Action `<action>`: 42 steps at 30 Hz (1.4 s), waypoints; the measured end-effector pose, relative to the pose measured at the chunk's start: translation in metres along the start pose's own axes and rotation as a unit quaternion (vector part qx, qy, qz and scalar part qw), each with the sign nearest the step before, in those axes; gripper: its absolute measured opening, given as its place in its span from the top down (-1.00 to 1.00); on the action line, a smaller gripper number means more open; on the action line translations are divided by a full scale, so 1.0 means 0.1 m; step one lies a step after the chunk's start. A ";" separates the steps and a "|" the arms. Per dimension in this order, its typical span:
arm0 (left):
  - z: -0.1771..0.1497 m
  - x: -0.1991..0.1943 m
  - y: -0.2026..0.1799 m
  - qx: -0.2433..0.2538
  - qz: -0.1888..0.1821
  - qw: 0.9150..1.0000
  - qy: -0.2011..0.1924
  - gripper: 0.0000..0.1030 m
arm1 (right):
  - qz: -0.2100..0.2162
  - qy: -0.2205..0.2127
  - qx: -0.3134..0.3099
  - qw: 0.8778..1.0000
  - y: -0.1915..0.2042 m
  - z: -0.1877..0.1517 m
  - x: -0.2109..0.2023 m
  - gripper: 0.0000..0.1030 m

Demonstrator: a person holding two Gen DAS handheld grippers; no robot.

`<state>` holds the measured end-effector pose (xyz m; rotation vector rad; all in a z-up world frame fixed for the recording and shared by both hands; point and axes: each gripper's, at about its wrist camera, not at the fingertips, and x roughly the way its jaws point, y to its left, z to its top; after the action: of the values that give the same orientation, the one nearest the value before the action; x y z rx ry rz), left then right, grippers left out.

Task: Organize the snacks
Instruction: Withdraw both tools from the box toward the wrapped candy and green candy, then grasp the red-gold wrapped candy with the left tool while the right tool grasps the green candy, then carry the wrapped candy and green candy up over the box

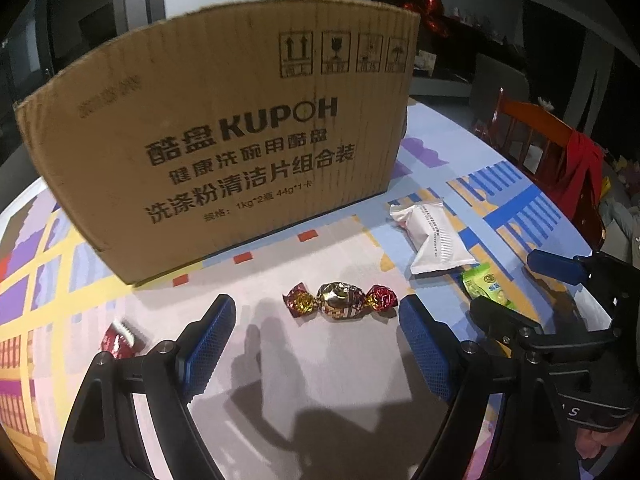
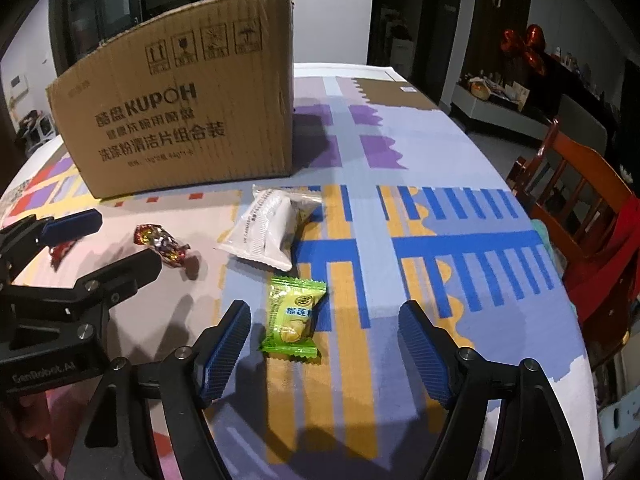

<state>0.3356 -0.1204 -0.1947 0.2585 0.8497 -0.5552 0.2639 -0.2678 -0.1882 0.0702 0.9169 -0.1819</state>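
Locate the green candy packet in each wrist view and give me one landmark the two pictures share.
Left wrist view: the green candy packet lies at the right, just below the white snack pack, partly hidden behind the right gripper.
Right wrist view: the green candy packet lies low in the centre, ahead of the open jaws, nearer the left one.
Shared landmark: the cardboard box marked KUPOH.

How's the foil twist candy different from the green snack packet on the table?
The foil twist candy is a shiny gold-and-red wrapper, rounded in the middle with twisted ends; the green snack packet is a flat pillow pack with crimped, zigzag edges. The candy lies ahead of the open left gripper, the packet between the fingers of the open right gripper. Both lie loose on the patterned tablecloth, neither gripped.
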 end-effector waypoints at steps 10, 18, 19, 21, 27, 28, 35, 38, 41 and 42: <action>0.06 0.25 -0.01 -0.004 -0.022 0.999 0.026 -0.33 | 0.009 0.007 0.004 1.000 0.01 0.00 0.13 -0.48; 0.02 0.24 -0.04 0.015 -0.018 0.999 0.028 -0.07 | 0.005 -0.005 0.017 1.000 -0.07 0.01 0.12 0.01; 0.02 0.23 -0.04 0.014 -0.020 0.999 0.027 0.00 | 0.005 -0.006 0.017 1.000 -0.08 0.02 0.11 0.20; 0.03 0.21 -0.05 0.010 -0.023 0.999 0.023 0.14 | 0.009 -0.006 0.016 1.000 -0.08 0.02 0.10 0.39; 0.01 0.14 -0.02 0.002 -0.024 1.000 0.019 0.28 | 0.021 -0.007 0.016 1.000 -0.08 0.01 0.07 0.56; 0.00 0.12 -0.02 0.001 -0.024 1.000 0.020 0.30 | 0.022 -0.006 0.016 1.000 -0.08 0.01 0.06 0.60; -0.01 0.02 -0.01 -0.006 -0.019 1.000 0.015 0.33 | 0.027 -0.014 0.016 0.999 -0.07 0.01 -0.04 0.60; 0.00 -0.02 -0.04 -0.007 -0.017 1.000 0.012 0.33 | 0.030 -0.019 0.016 0.999 -0.08 0.03 -0.10 0.60; 0.02 -0.10 -0.04 -0.009 -0.014 1.000 0.007 0.33 | 0.032 -0.026 0.016 0.999 -0.08 0.04 -0.18 0.60; 0.02 -0.12 -0.05 -0.009 -0.012 1.000 0.005 0.33 | 0.033 -0.029 0.015 0.999 -0.08 0.05 -0.20 0.60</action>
<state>0.3280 -0.1207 -0.1836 0.2349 0.8690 -0.5694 0.2548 -0.2734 -0.1689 0.1225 0.8538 -0.1357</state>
